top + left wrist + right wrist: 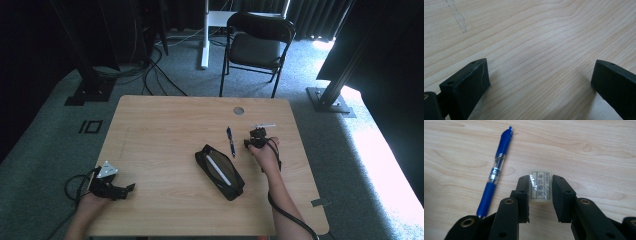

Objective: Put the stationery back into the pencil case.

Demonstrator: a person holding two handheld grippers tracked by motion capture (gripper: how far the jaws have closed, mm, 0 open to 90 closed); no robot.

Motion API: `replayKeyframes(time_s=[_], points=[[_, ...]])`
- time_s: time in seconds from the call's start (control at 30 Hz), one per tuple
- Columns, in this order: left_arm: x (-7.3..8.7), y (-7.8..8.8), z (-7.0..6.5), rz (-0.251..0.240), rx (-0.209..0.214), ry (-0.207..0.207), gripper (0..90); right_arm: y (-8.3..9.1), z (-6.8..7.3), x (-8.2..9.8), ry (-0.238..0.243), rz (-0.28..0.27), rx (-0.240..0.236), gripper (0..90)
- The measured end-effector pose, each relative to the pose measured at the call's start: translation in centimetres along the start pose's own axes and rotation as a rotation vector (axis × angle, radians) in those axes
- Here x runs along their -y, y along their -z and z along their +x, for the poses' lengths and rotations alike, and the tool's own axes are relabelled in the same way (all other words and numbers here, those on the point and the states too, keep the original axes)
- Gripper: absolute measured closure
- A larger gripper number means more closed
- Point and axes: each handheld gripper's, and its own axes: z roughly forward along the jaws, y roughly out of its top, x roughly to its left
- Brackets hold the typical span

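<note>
Lying on a light wooden desk (165, 125), a blue pen (496, 170) and an open black pencil case (219, 171) holding a white stick-like item (218, 169) are seen near the middle, the case angled toward the near edge and the pen just beyond its far end. A round grommet hole (238, 110) is set close to the far edge, and a black folding chair (257, 47) stands on the carpet behind the desk. Nothing is placed between the tools and the objects. A small wrapped eraser (540, 186) printed with dark characters is found flat on the wood toward the right edge, just beside the pen, and it is bracketed by the right gripper (540, 195), whose jaws are drawn in against its two long sides, pinching it. At the near left corner, well apart from everything else, the left gripper (540, 80) is held low over bare wood with its jaws spread wide.
</note>
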Motion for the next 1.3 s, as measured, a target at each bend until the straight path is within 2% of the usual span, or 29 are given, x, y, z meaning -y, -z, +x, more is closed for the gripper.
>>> replayKeyframes(time_s=[0.3,0.57,0.87,1.13,1.3], points=[[0.0,0.0,0.0,0.0,0.0,0.0,2.1,2.2,0.3,-0.1,0.052,-0.04,-0.018,68.2],[0.0,0.0,0.0,0.0,0.0,0.0,2.1,4.2,0.9,-0.5,0.077,-0.068,-0.055,68.2],[0.0,0.0,0.0,0.0,0.0,0.0,2.1,6.1,1.4,-0.7,0.121,-0.091,-0.066,68.3],[0.0,0.0,0.0,0.0,0.0,0.0,2.1,7.4,2.3,-0.6,0.148,-0.11,-0.102,68.3],[0.0,0.0,0.0,0.0,0.0,0.0,2.1,8.4,3.2,-0.6,0.164,-0.125,-0.146,68.2]])
